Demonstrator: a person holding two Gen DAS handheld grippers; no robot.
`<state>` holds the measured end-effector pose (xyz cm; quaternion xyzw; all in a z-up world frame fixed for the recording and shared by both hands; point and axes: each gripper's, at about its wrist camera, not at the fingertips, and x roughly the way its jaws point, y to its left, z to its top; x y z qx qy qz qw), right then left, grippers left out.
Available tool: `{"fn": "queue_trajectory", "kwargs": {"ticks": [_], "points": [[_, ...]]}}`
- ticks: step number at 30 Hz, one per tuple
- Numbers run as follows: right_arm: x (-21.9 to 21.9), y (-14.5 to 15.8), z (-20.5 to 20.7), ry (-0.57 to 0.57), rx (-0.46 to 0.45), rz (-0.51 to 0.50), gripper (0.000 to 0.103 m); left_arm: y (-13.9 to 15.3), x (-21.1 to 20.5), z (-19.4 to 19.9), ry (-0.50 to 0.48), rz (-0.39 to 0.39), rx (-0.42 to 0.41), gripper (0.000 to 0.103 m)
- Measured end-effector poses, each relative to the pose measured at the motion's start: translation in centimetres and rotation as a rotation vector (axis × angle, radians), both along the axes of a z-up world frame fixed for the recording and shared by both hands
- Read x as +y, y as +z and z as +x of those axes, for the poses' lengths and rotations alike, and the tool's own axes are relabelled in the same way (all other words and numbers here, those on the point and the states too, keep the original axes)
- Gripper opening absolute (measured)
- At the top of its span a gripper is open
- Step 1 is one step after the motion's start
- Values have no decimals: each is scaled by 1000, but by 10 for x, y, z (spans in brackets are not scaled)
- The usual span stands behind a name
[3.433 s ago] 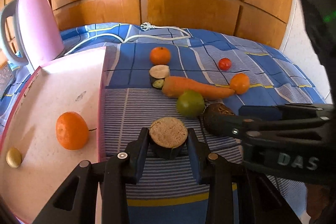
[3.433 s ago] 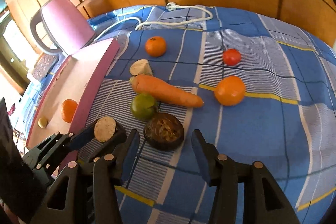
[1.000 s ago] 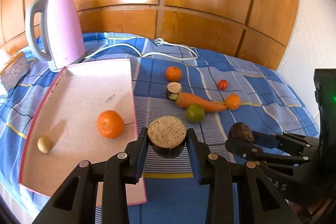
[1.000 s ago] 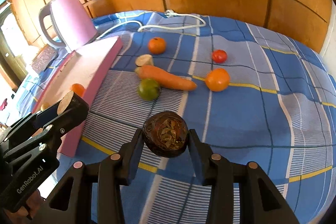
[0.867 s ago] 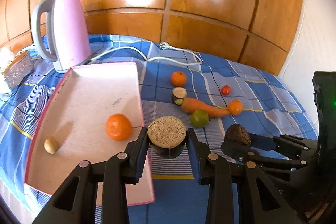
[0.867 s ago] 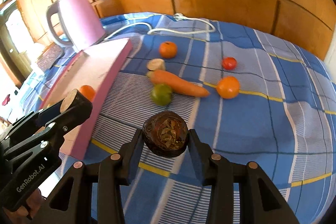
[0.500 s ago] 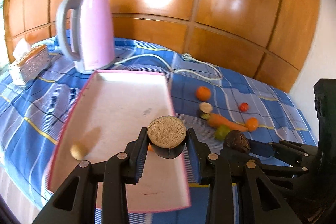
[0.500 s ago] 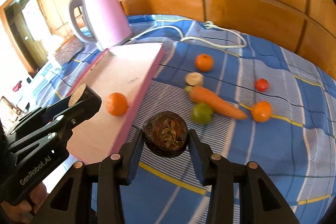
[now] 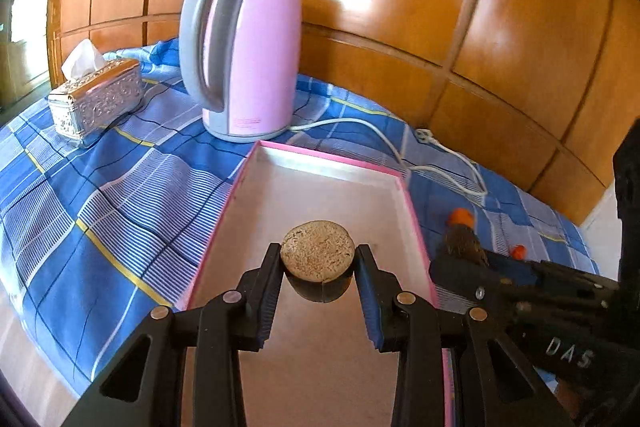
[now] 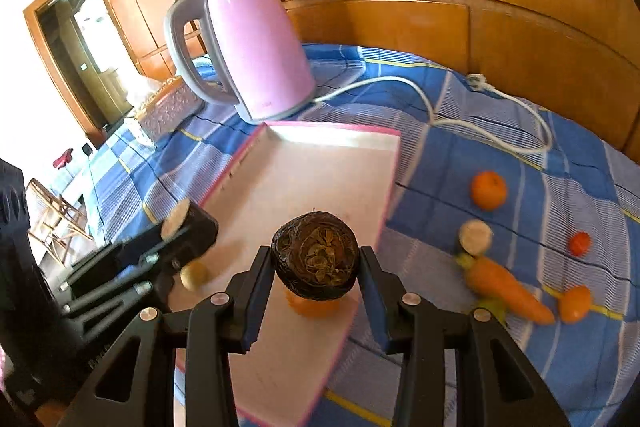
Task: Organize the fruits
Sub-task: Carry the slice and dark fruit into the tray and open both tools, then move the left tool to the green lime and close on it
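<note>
Right now you're carrying both pieces over the pink tray (image 9: 332, 163): your left gripper (image 9: 318, 269) is pinching the cut brown round (image 9: 318, 251) with both pads flat on its sides, and your right gripper (image 10: 316, 267) is clamping the dark wrinkled fruit (image 10: 315, 254) the same way. Neither piece is down yet; both are hanging above the tray floor. Main risk, as I read it: you're bringing two loaded tools into one tray, side by side, so the bodies could be knocking each other and shaking a grip loose. The dark fruit is round and bulging past the pads, so it's the likelier one to be rolling out. Directly under it in the right view an orange fruit (image 10: 310, 307) is sitting on the tray, and a small tan ball (image 10: 194, 275) is lying just beside the left tool's tip, so releasing straight down would be landing on them or sending things rolling. The far half of the tray is looking bare, which is your open room. Its rim is low, so it isn't stopping much. Beyond the far rim the pink kettle (image 9: 244, 55) and its white cord (image 10: 472, 107) are crowding the edge; the tissue box (image 9: 96, 97) is well off to the left. The other produce, carrot (image 10: 506, 291) included, is lying on the blue cloth (image 9: 100, 195) right of the tray.
</note>
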<state>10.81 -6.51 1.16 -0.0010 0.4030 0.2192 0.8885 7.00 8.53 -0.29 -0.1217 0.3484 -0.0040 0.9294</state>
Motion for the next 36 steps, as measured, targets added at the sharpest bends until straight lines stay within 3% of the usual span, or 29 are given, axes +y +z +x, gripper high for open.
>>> {"fn": "queue_trajectory", "kwargs": {"ticks": [5,16,36], "points": [[11,2,25,-9,35,54,44,-6,9,7,30,-22,13,48],[-3,-8,14,-52,53,65,45,-13,2,-12,81,8,42,48],[-72,-27,-41,-183,63,72,46,-11,-59,-35,-82,57,50,48]]}}
